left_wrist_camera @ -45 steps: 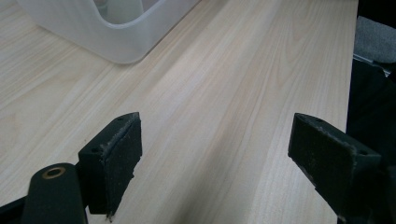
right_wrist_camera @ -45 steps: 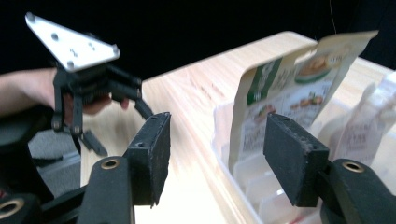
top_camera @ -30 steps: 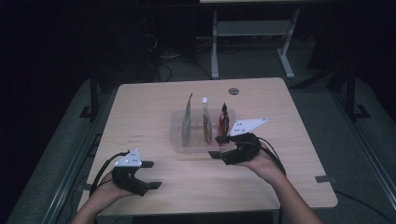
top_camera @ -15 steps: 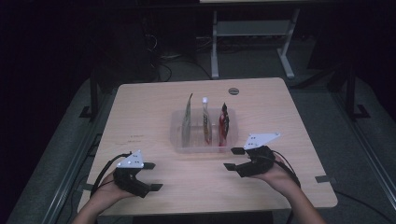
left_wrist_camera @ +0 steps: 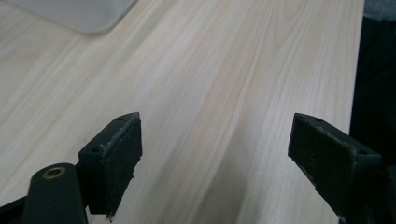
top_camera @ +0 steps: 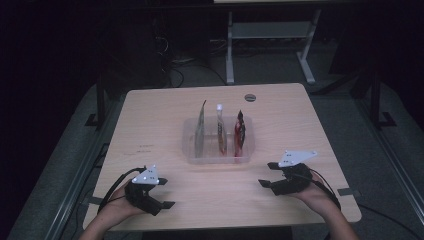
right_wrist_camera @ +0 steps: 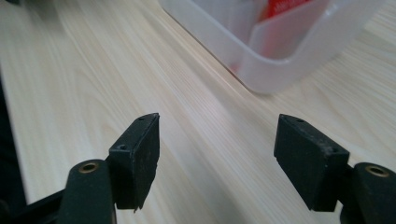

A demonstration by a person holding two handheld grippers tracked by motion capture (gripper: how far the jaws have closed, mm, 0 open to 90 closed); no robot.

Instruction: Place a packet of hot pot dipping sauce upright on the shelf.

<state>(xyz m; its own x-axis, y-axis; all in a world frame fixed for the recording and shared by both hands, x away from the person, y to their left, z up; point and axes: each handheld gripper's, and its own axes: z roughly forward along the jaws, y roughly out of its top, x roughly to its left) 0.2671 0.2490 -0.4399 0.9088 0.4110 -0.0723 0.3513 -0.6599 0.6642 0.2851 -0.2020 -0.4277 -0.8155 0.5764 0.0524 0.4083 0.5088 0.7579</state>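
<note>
A clear plastic tray [top_camera: 218, 159] sits in the middle of the wooden table [top_camera: 150, 125], and three flat packets stand up inside it, side by side like books on a shelf. I think thin walls inside the tray keep them from falling over. One packet is green [top_camera: 201, 125], one is pale with a white cap [top_camera: 220, 127], and one is red [top_camera: 239, 131]. The red one is on the right, closest to the right gripper [top_camera: 272, 176]. That gripper rests low near the table's front edge, well apart from the tray, with its tongs pointing left. Its jaws have just been opening, and they stand wide apart with nothing between them. In the right gripper view I see the right gripper [right_wrist_camera: 217, 154] with only bare wood between its tongs, and a corner of the tray [right_wrist_camera: 280, 60] with the red packet [right_wrist_camera: 280, 7] showing through it. So I guess the red packet has just been put in and let go. The left gripper [top_camera: 162, 192] waits by the front left of the table, far from the tray. In the left gripper view the left gripper [left_wrist_camera: 215, 149] has its tongs wide apart too, holding nothing. So I count two grippers, one tray, three packets, and one small round dark spot [top_camera: 250, 97] near the far edge of the table.
</note>
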